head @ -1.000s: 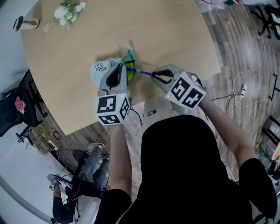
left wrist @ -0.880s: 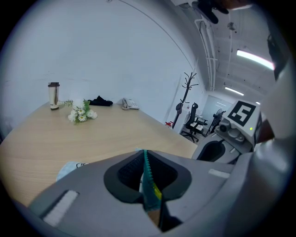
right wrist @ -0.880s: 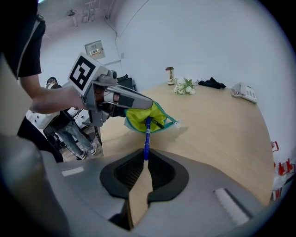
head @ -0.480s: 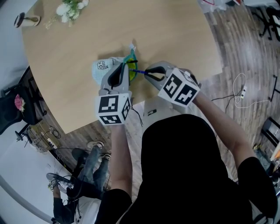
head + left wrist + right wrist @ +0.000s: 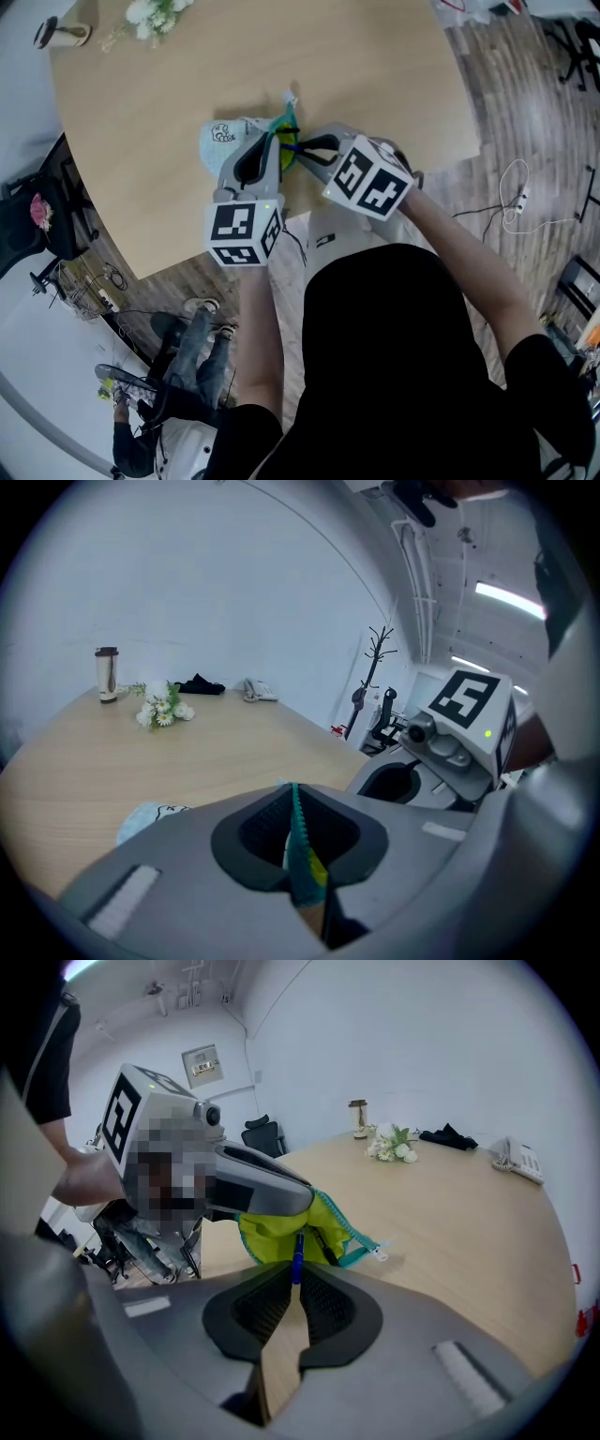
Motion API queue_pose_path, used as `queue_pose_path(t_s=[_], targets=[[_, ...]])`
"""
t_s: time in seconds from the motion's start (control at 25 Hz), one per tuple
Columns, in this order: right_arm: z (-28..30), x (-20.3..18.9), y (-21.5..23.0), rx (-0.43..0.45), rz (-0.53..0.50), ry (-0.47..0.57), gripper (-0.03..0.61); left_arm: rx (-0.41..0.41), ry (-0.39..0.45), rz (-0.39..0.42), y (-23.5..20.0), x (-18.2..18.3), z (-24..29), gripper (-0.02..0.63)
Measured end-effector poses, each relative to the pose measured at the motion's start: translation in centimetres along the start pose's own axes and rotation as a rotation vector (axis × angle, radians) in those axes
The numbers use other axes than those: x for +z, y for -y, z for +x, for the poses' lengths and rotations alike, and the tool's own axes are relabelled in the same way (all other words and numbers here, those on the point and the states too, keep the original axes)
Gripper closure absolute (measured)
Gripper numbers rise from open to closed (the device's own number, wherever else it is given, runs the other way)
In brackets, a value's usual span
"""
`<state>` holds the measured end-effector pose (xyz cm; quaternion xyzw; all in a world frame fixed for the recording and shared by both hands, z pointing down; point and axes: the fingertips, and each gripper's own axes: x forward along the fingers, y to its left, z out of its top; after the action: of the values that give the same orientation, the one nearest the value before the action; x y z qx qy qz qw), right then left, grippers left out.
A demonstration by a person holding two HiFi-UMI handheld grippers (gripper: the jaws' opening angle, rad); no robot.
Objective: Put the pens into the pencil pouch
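The pencil pouch lies on the round wooden table, close to the edge nearest the person. It is pale blue outside, with a yellow-green lining that shows at its mouth.

The left gripper reaches the pouch from the person's side. Its jaws are pinched narrow on the teal zipper edge, which stands up as a thin strip between the pads. Lifting that lip probably holds the mouth open and steadies the soft pouch so it does not slide when something is pushed in.

The right gripper comes at the mouth from the pouch's right. Its jaws are also nearly together and clamp a blue pen by its rear end. The pen points forward and down, in line with the jaws, and its front end is at or just inside the yellow-green lining. Holding it by the tail leaves most of its length free to enter before the jaws meet the zipper. A dark shape beside the pen in the mouth may be another pen or a zipper part; I cannot tell which.

This looks like the insertion step, with the pen partly in and not yet released. The next move likely calls for pushing along the pen's axis and then opening the right jaws.

Well beyond the pouch, at the table's far side, are white flowers and a tumbler.
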<state>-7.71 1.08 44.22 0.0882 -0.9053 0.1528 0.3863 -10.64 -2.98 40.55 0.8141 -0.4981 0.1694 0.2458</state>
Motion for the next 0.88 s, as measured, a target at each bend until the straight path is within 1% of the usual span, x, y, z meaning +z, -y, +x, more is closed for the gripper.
queue_pose_path(t_s=[0.4, 0.64, 0.88], targets=[[1.6, 1.4, -0.3, 0.01, -0.002, 0.015, 0.54, 0.013, 0.009, -0.004, 0.1, 0.0, -0.7, 0.597], [2.2, 1.3, -0.6, 0.011, -0.002, 0.011, 0.54, 0.015, 0.015, -0.011, 0.0, -0.1, -1.0, 0.598], [2.4, 1.0, -0.4, -0.022, -0.012, 0.007, 0.538, 0.018, 0.014, -0.01, -0.2, -0.3, -1.1, 0.597]])
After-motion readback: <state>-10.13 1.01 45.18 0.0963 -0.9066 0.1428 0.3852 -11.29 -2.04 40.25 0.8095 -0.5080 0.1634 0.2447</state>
